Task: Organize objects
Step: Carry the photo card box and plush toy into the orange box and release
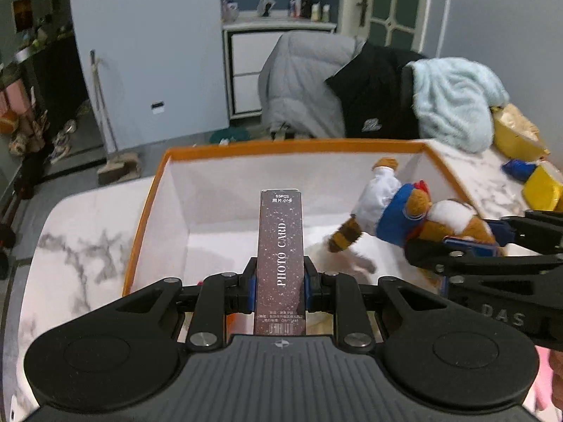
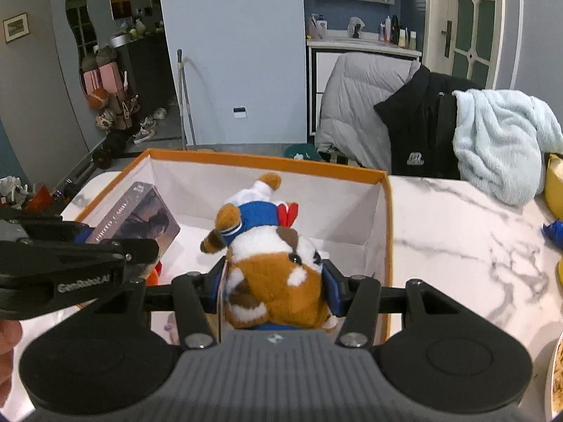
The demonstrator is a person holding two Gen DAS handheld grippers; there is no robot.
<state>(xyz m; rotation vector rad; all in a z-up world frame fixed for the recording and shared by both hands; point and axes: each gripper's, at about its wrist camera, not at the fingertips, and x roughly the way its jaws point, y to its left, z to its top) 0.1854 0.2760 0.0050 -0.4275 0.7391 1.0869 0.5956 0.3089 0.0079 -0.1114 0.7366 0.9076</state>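
My left gripper (image 1: pixel 279 281) is shut on a dark photo card box (image 1: pixel 280 256), held edge-up over the open orange-rimmed storage box (image 1: pixel 281 146). The right wrist view shows that card box (image 2: pixel 135 216) at the left, above the storage box (image 2: pixel 267 161). My right gripper (image 2: pixel 278 285) is shut on a brown and white plush toy (image 2: pixel 274 267) with a blue shirt, hanging over the same storage box. In the left wrist view the plush toy (image 1: pixel 404 216) and the right gripper (image 1: pixel 468 251) come in from the right.
The storage box stands on a white marbled table (image 2: pixel 457 228). Yellow packages (image 1: pixel 542 190) and a blue item (image 1: pixel 517 168) lie at the table's right. Chairs draped with a grey jacket (image 2: pixel 362 105), a black jacket (image 2: pixel 415 130) and a pale blue blanket (image 2: pixel 503 140) stand behind.
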